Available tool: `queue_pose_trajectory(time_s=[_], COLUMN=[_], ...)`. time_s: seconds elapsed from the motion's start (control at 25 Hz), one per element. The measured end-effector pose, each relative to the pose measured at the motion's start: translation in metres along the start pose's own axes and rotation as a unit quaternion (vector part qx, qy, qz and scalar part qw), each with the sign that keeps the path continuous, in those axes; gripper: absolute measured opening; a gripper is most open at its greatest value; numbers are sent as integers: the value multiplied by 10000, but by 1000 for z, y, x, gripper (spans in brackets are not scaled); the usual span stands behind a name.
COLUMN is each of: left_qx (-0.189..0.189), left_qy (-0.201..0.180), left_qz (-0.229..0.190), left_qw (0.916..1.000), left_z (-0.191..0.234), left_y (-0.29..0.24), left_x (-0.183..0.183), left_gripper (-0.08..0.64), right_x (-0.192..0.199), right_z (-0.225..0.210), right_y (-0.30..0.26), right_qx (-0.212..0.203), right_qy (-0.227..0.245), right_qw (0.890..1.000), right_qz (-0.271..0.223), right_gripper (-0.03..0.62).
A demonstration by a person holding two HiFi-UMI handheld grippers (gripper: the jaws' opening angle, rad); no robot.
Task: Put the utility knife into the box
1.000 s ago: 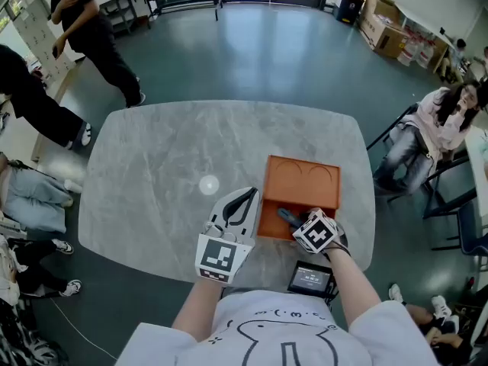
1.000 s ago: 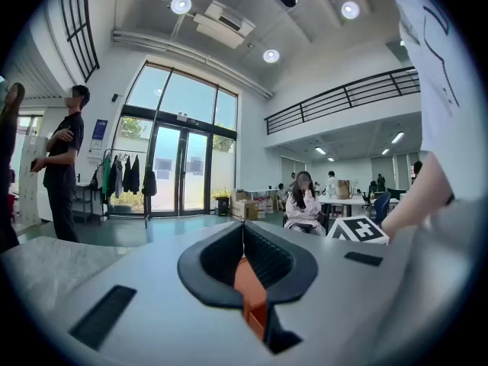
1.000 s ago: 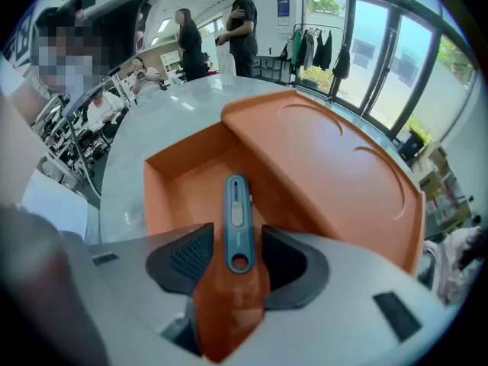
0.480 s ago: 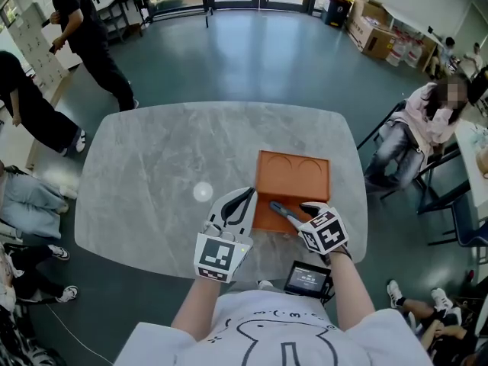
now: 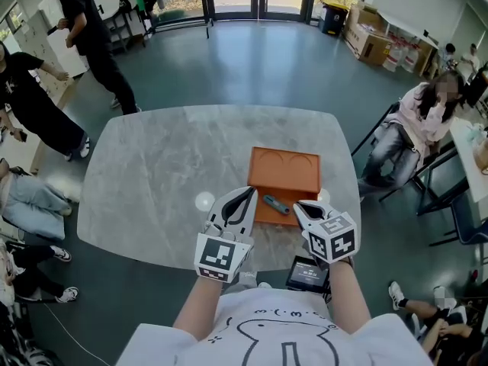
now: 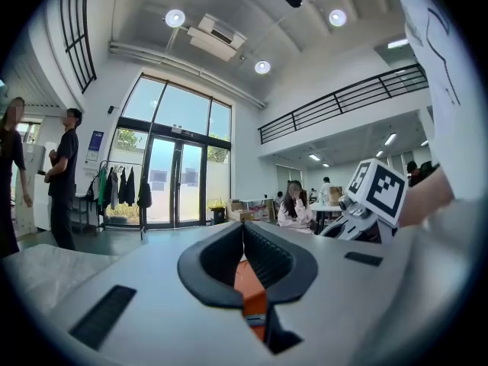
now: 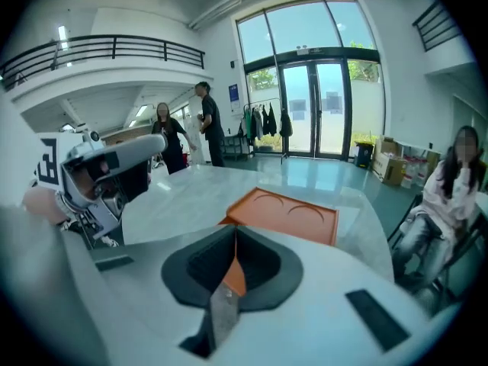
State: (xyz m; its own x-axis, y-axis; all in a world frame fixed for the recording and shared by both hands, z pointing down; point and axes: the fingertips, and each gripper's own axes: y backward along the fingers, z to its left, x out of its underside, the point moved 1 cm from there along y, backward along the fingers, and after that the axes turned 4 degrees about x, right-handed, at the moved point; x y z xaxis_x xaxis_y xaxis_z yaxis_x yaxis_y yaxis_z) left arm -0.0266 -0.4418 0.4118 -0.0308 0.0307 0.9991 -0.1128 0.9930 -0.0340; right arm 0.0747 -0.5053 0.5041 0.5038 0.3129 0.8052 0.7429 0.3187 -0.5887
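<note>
Over at the left, two people in black clothes (image 5: 84,29) stand on the floor beyond the rounded grey marble table (image 5: 168,166). Above the near edge, the left gripper (image 5: 248,195) has its black jaws pressed together with nothing in them. Just right of it, the shallow orange rectangular box (image 5: 286,175) sits on the tabletop, and the slim blue-grey utility knife (image 5: 275,203) lies inside it near the front wall, slanted. The right gripper (image 5: 300,207) hangs beside the box's near right corner, apart from the knife, its jaws closing and nearly touching, empty. A seated person in pale clothes (image 5: 415,132) is off to the right.
</note>
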Motion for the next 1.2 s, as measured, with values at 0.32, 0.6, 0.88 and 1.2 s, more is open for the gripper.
queue_pose_trajectory(time_s=[0.32,0.6,0.88,1.2], left_qx=[11,-30,3,24], left_qy=[-175,-163,-216,-267], left_qz=[-126,-288,-431,-554], left_qw=[9998,9994,9988,9981], left_z=[-19,-27,-29,-32], left_y=[10,14,14,9], left_x=[-13,-24,-36,-47], left_gripper=[15,15,15,15], right_x=[-29,-53,-66,-71], right_z=[12,18,25,21], right_y=[44,74,88,98], right_qx=[-67,-528,-457,-420], right_qy=[-270,-689,-252,-118], right_qw=[9941,9805,9773,9754], right_qz=[-1050,-1764,-2054,-2162], right_gripper=[9,9,8,8])
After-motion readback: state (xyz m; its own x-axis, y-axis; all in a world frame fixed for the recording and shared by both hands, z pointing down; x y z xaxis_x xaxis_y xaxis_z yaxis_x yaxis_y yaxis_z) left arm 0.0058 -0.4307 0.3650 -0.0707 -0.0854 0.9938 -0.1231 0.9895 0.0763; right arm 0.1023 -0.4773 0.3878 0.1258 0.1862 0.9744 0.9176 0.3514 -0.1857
